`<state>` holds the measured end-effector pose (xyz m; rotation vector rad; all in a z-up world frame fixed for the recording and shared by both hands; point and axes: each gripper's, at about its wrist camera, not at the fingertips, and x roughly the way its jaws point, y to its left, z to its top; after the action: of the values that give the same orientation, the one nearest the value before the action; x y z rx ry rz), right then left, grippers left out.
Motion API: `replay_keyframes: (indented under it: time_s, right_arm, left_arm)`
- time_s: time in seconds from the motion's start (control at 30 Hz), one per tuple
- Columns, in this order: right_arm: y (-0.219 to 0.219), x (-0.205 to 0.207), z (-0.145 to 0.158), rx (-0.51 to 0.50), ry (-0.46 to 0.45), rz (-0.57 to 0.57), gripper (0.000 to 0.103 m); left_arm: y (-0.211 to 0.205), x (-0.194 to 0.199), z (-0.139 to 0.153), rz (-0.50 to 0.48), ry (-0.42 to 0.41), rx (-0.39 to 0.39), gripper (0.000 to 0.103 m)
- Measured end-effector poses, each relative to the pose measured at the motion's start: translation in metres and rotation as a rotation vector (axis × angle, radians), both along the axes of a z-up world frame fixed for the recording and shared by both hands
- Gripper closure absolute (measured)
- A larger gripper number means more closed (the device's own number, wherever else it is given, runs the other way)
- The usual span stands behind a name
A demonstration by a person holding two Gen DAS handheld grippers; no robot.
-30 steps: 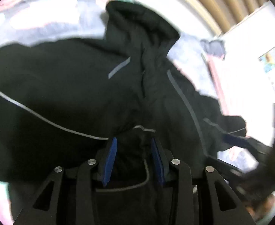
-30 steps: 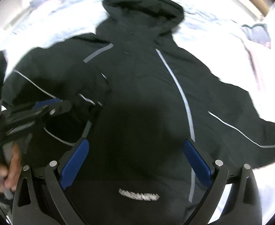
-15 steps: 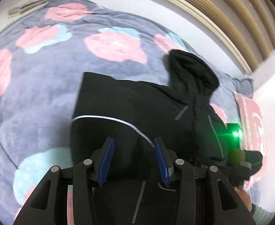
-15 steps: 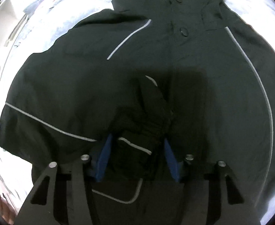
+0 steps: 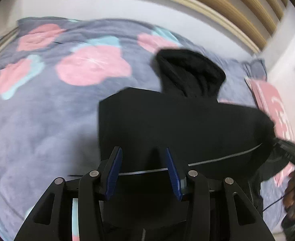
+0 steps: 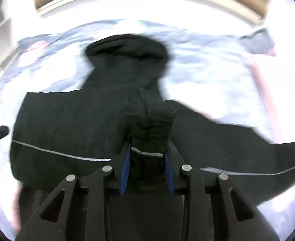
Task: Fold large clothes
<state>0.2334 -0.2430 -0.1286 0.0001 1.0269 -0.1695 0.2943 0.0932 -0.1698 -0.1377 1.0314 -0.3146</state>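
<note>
- Black jacket (image 5: 177, 124) is lying spread on the bed (image 5: 47, 110), ahead of both fingers.
- Right gripper (image 6: 146, 168) is pinching a bunched cuff, probably to fold the sleeve inward.
- Left gripper (image 5: 143, 170) is sitting half open over the hem; blurry, seemingly gripping nothing.

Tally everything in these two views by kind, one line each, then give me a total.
Black hooded jacket with thin grey piping: 1
Grey bedspread with pink flowers: 1
Pink patterned pillow: 1
Hand-held grippers: 2, the left hand-held gripper and the right hand-held gripper, which is clamped on a jacket cuff
Total: 5
</note>
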Motion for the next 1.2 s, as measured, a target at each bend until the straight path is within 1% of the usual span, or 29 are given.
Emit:
replay_keyframes:
  time_s: [0.03, 0.1, 0.13, 0.17, 0.2, 0.23, 0.27, 0.3, 0.37, 0.43, 0.5, 0.57, 0.6, 0.63, 0.67, 0.7, 0.73, 0.77, 0.8, 0.83, 0.9, 0.93, 0.97, 1.03, 1.1, 1.2]
  right_arm:
    - [-0.020, -0.004, -0.004, -0.016, 0.012, -0.039, 0.070]
    - [-0.046, -0.006, -0.019, 0.006, 0.059, -0.092, 0.070]
    - [-0.059, -0.007, -0.035, 0.012, 0.102, -0.120, 0.070]
    - [-0.063, -0.006, -0.048, 0.016, 0.133, -0.129, 0.070]
    - [-0.067, -0.006, -0.067, 0.019, 0.168, -0.133, 0.070]
    - [-0.071, -0.007, -0.081, 0.021, 0.194, -0.133, 0.070]
    - [-0.071, -0.006, -0.102, 0.021, 0.240, -0.131, 0.070]
    - [-0.071, -0.006, -0.116, 0.015, 0.266, -0.133, 0.070]
    - [-0.068, -0.005, -0.135, 0.002, 0.271, -0.137, 0.063]
    - [-0.074, -0.008, -0.137, 0.023, 0.275, -0.151, 0.059]
    - [-0.080, -0.007, -0.134, 0.062, 0.287, -0.167, 0.058]
    - [-0.090, -0.008, -0.121, 0.132, 0.290, -0.193, 0.058]
    - [-0.093, -0.010, -0.110, 0.161, 0.276, -0.202, 0.058]
    - [-0.094, -0.012, -0.097, 0.178, 0.250, -0.204, 0.054]
    - [-0.090, -0.017, -0.078, 0.194, 0.205, -0.188, 0.045]
    - [-0.086, -0.018, -0.068, 0.198, 0.178, -0.173, 0.041]
    - [-0.078, -0.021, -0.057, 0.198, 0.146, -0.148, 0.033]
    - [-0.065, -0.022, -0.048, 0.195, 0.125, -0.111, 0.029]
    - [-0.052, -0.022, -0.045, 0.191, 0.117, -0.072, 0.029]
    - [-0.036, -0.020, -0.047, 0.182, 0.125, -0.031, 0.029]
    - [-0.013, -0.017, -0.060, 0.130, 0.166, 0.000, 0.030]
    - [-0.002, -0.015, -0.072, 0.076, 0.199, 0.010, 0.030]
    - [0.000, -0.012, -0.084, 0.052, 0.221, 0.017, 0.030]
    - [0.008, -0.009, -0.103, 0.039, 0.254, 0.022, 0.030]
    - [0.009, -0.012, -0.121, 0.029, 0.297, 0.010, 0.030]
    - [0.009, -0.018, -0.129, 0.038, 0.293, 0.001, 0.030]
  left_arm:
    - [-0.013, 0.005, -0.011, -0.025, 0.023, 0.006, 0.058]
    - [-0.031, 0.012, -0.032, -0.057, 0.067, 0.020, 0.058]
    - [-0.039, 0.016, -0.046, -0.067, 0.093, 0.032, 0.058]
    - [-0.046, 0.019, -0.059, -0.077, 0.116, 0.046, 0.058]
    - [-0.050, 0.022, -0.070, -0.076, 0.129, 0.066, 0.058]
    - [-0.055, 0.025, -0.084, -0.066, 0.145, 0.101, 0.058]
    - [-0.057, 0.027, -0.095, -0.061, 0.157, 0.115, 0.058]
    - [-0.057, 0.030, -0.104, -0.054, 0.162, 0.119, 0.058]
    - [-0.055, 0.032, -0.107, -0.047, 0.157, 0.106, 0.058]
    - [-0.053, 0.034, -0.106, -0.045, 0.170, 0.091, 0.058]
    - [-0.053, 0.034, -0.099, -0.045, 0.174, 0.093, 0.058]
    - [-0.052, 0.030, -0.083, -0.050, 0.164, 0.085, 0.058]
    - [-0.051, 0.028, -0.074, -0.055, 0.152, 0.069, 0.058]
    - [-0.049, 0.023, -0.062, -0.063, 0.130, 0.042, 0.058]
    - [-0.048, 0.018, -0.052, -0.069, 0.108, 0.024, 0.058]
    - [-0.049, 0.013, -0.041, -0.075, 0.085, 0.016, 0.057]
    - [-0.051, 0.009, -0.036, -0.079, 0.073, 0.016, 0.057]
    - [-0.052, 0.005, -0.034, -0.082, 0.068, 0.015, 0.057]
    - [-0.054, 0.001, -0.037, -0.085, 0.070, 0.017, 0.056]
    - [-0.057, -0.001, -0.043, -0.083, 0.082, 0.027, 0.056]
    - [-0.061, -0.001, -0.060, -0.077, 0.126, 0.063, 0.056]
    - [-0.063, -0.001, -0.075, -0.068, 0.158, 0.091, 0.056]
    - [-0.066, -0.001, -0.079, -0.060, 0.168, 0.101, 0.056]
    - [-0.066, -0.001, -0.096, -0.050, 0.178, 0.113, 0.056]
    - [-0.066, -0.001, -0.103, -0.052, 0.178, 0.119, 0.056]
    - [-0.065, 0.005, -0.108, -0.042, 0.185, 0.103, 0.055]
